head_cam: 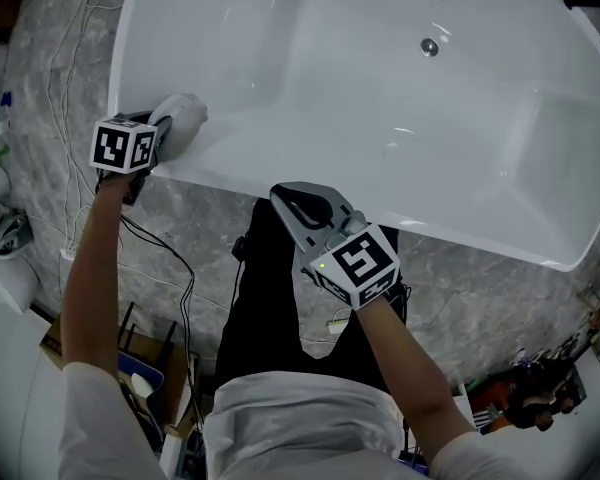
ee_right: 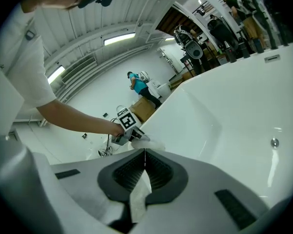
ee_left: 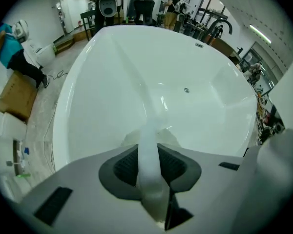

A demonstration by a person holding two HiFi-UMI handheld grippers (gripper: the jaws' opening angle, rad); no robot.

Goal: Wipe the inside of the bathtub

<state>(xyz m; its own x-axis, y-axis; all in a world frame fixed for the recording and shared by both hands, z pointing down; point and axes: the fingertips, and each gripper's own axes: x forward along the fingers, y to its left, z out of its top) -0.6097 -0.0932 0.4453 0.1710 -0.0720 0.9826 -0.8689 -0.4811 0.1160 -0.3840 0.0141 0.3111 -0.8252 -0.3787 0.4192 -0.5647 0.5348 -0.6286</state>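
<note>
Right gripper [head_cam: 298, 206] — closed | left gripper [head_cam: 166, 134], arm outstretched — clamps cloth [head_cam: 186, 114] on bathtub [head_cam: 380, 98]

No words, brand names or numbers can be read anywhere around me. The only printed marks are black-and-white square patterns on the cube [head_cam: 125, 146] behind my left claw [head_cam: 172, 126] and the cube [head_cam: 365, 265] behind my right claw [head_cam: 300, 206]; these are coded blocks, not letters. A small plate [ee_left: 199, 45] on the bathtub [ee_left: 102, 91] rim, far ahead of my left claw, is too tiny to read.
</note>
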